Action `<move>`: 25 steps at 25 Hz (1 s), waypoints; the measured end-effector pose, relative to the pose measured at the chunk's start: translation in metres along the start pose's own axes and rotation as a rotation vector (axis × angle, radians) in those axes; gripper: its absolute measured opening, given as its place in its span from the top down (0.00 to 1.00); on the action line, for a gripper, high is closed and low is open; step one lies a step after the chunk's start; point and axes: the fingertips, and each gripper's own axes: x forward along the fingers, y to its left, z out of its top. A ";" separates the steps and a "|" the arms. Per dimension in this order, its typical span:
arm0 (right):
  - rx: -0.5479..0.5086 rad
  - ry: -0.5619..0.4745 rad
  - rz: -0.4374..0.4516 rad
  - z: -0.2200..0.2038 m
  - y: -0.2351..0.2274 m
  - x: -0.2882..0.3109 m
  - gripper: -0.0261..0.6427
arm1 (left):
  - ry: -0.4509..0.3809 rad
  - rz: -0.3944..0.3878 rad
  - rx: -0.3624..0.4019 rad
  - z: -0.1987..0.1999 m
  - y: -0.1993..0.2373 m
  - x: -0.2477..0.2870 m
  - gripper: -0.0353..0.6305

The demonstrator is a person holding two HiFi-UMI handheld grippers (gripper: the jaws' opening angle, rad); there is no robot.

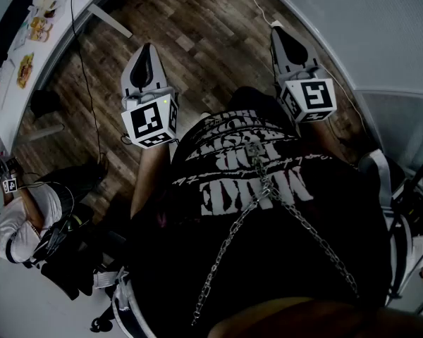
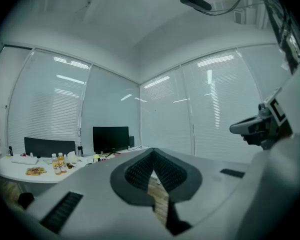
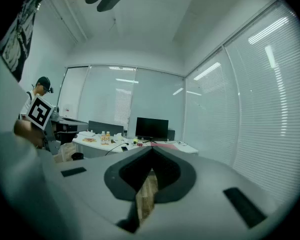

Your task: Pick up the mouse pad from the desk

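While the left gripper [image 1: 147,49] and right gripper [image 1: 280,32] hang over wood floor [image 1: 197,27], well short of the desk [image 1: 10,101], both pairs of jaws sit pressed together, nothing between. Mouse pad [image 3: 162,144]: seemingly the flat reddish sheet at the desk's right end, seen from right gripper view; too small to confirm. Bottles [image 3: 104,135] toward desk's left.

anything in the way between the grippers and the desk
Nothing visible: only open wood floor lies between the left gripper, the right gripper and the desk ahead. The mouse pad is too small to tell.
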 end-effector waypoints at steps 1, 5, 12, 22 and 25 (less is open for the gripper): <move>-0.006 0.002 0.003 -0.001 0.005 0.001 0.96 | 0.000 -0.004 -0.002 -0.002 0.002 -0.001 0.94; -0.017 0.018 0.011 -0.005 0.014 0.009 0.96 | 0.015 -0.011 -0.025 -0.014 0.008 -0.003 0.94; -0.001 0.036 0.035 -0.007 0.011 0.044 0.96 | 0.035 -0.035 -0.026 -0.017 0.015 0.029 0.94; 0.022 0.080 0.071 -0.018 -0.018 0.128 0.96 | 0.137 -0.032 -0.064 -0.046 0.031 0.108 0.94; 0.048 0.073 0.111 -0.017 -0.034 0.161 0.96 | 0.116 -0.049 -0.080 -0.043 0.036 0.141 0.94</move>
